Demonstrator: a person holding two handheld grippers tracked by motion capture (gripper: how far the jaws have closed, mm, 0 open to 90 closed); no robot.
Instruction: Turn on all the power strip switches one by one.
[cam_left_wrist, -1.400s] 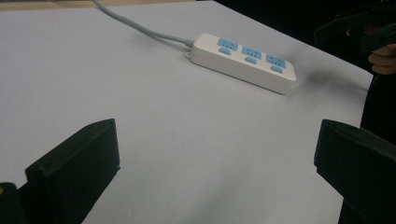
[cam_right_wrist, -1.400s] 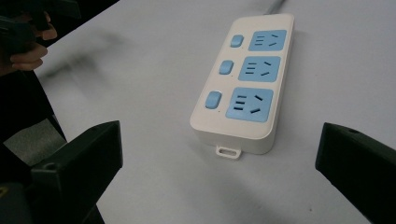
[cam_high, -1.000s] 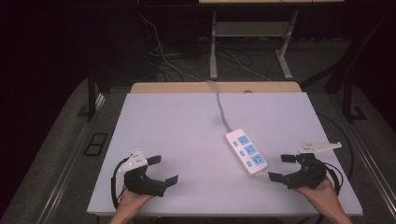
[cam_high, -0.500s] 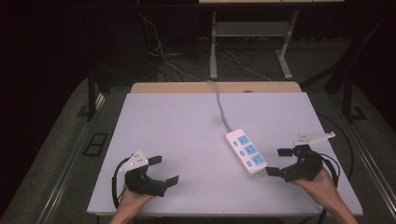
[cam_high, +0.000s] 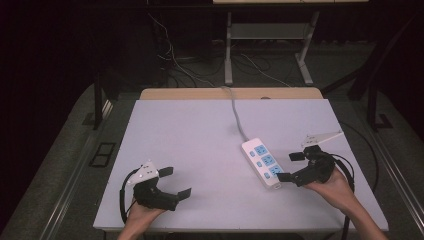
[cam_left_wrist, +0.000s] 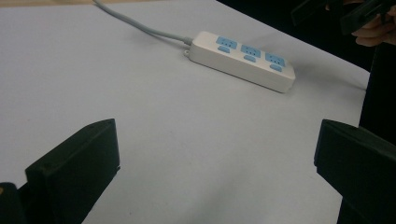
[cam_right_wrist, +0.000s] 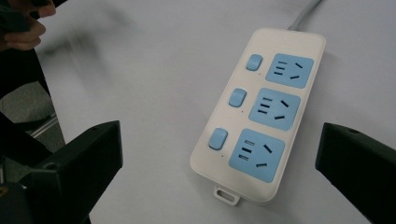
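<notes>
Now, power strip: a white strip with three blue sockets and three blue switches, lying flat on the table toward its right edge, slanted, its far end pointing to the far edge.
Strip cord: grey, running from the strip's far end over the table's far edge.
Right gripper: near the front right corner, just beside the strip's near end, jaws spread wide and holding nothing; one jaw tip sits right at the strip's near end, though touch cannot be told from the high view.
Right gripper view: the strip lies between the two spread jaws, its near end with a small hanging tab closest to the camera.
Left gripper: near the front left corner, well apart from the strip, jaws spread over bare table.
Left gripper view: the strip lies far ahead, beyond the open jaws.
Hands: the right hand grips its tool from the front edge, as does the left hand.
</notes>
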